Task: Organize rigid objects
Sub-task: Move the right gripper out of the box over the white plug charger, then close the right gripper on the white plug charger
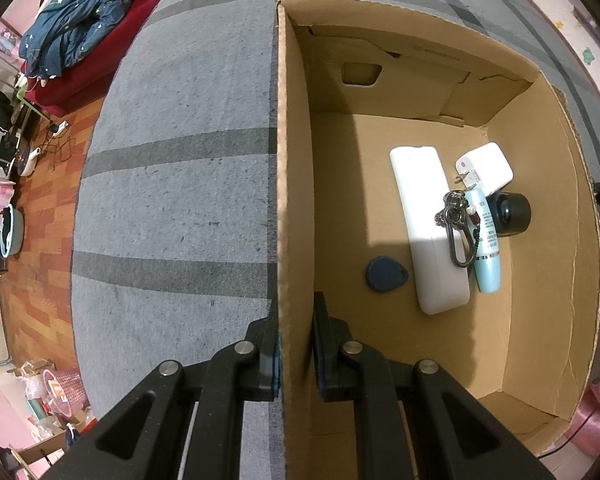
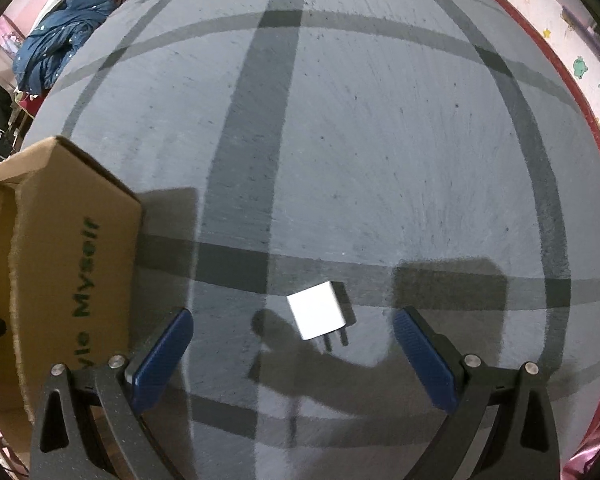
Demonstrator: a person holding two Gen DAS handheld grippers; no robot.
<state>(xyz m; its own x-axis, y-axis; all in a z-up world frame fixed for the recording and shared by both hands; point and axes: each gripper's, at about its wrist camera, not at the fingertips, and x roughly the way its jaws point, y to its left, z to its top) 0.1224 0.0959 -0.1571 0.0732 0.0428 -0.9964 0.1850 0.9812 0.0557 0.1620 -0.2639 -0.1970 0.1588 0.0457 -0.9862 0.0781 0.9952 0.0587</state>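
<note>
Bedding in grey cloth with darker grey crossing stripes (image 2: pixel 380 140) fills both views and carries everything else. On it stands an open brown cardboard box (image 1: pixel 296 200), which you pinch by its near side wall with your left gripper (image 1: pixel 296 360); the two black fingers are clenched on the cardboard, one outside, one inside, so the box is steadied.

Inside the box, on its floor, lie the things already gathered: a long white rectangular case (image 1: pixel 428 232), a smaller white block-shaped charger (image 1: pixel 486 166) leaning at its far end, a pale blue plastic tube (image 1: pixel 488 248), a black round jar (image 1: pixel 514 214) touching the tube, a dark metal key ring with a clip (image 1: pixel 456 224) draped over the case, and a dark blue teardrop-shaped tag (image 1: pixel 386 274) lying apart.

Your right gripper (image 2: pixel 292 356) points down at the cloth with its blue-padded fingers spread wide and grasping nothing. Between them, on the bedding just right of the box, lies a small white cube-shaped wall plug (image 2: pixel 320 312), prongs toward you.

The step in hand looks like collecting this last loose plug. Next you likely need to lower, centre the pads on its flat white sides, close, then carry it over the box wall.
</note>
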